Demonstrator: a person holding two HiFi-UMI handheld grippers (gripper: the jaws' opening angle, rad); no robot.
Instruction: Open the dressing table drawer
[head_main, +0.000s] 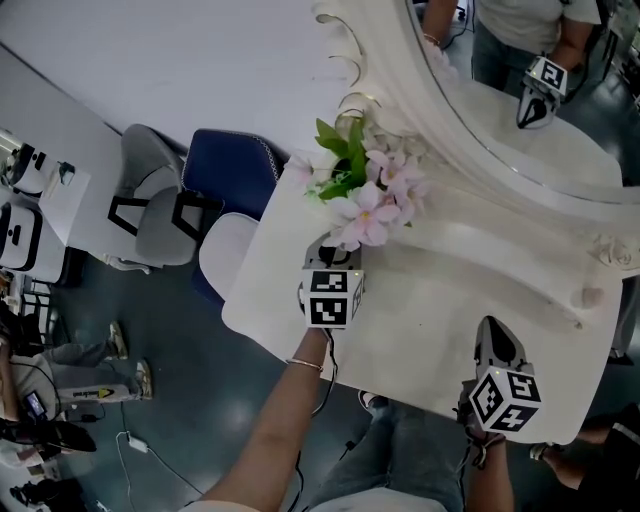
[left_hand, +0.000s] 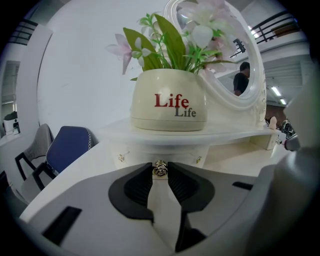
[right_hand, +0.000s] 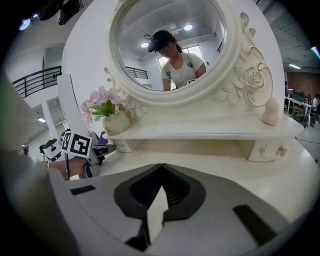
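Left claw (left_hand: 160, 165) is pinching the tiny, likely slippery metal drawer knob (left_hand: 160, 170), seemingly the sole handhold; right claw (right_hand: 161, 167) is sitting closed

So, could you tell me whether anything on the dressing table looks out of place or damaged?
Nothing stands out: the flower pot sits upright on the shelf, the mirror looks unbroken, nothing is spilled.

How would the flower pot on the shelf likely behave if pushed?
The flower pot looks squat and wide-based, so it would probably slide rather than tip. Its glossy surface suggests ceramic, likely slippery and breakable.
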